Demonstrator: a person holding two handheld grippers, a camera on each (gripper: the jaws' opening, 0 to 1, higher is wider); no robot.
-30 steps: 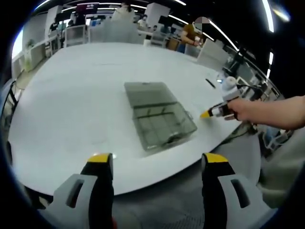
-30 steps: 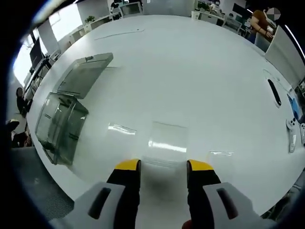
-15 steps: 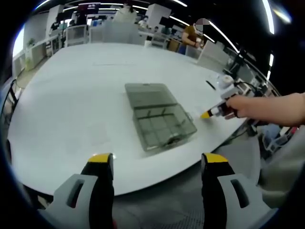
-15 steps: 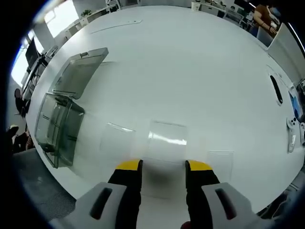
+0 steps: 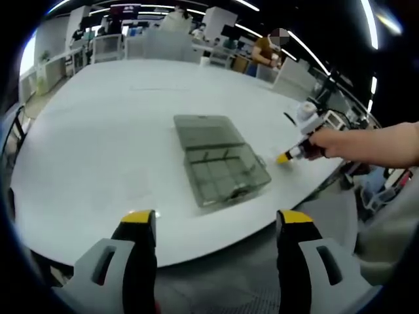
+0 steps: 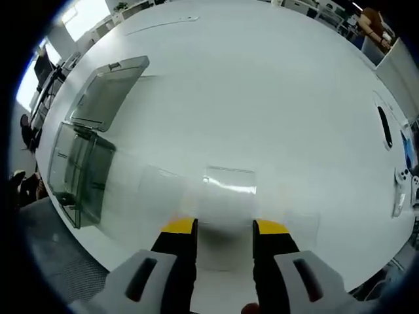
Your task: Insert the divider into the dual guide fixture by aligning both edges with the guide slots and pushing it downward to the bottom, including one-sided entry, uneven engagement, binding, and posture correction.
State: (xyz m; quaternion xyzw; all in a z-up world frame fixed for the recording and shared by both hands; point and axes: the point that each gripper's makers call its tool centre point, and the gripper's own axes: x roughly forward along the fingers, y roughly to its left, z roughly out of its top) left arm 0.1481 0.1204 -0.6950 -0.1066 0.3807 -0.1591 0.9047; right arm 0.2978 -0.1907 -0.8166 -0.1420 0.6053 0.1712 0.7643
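On the white tabletop [image 6: 275, 98], right tongs [image 6: 223, 227] spread over the flat clear divider [image 6: 227, 190]; left tongs [image 5: 216, 217] spread, idle; likely to skid off, far from fixture [image 6: 82, 167].

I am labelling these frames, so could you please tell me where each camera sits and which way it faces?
Left gripper view: rides the left gripper, held off the table edge, facing the open clear box; the person's forearm shows holding the right gripper.
Right gripper view: rides the right gripper, low over the table, facing a clear flat divider.
Shared: the white table and the clear box.
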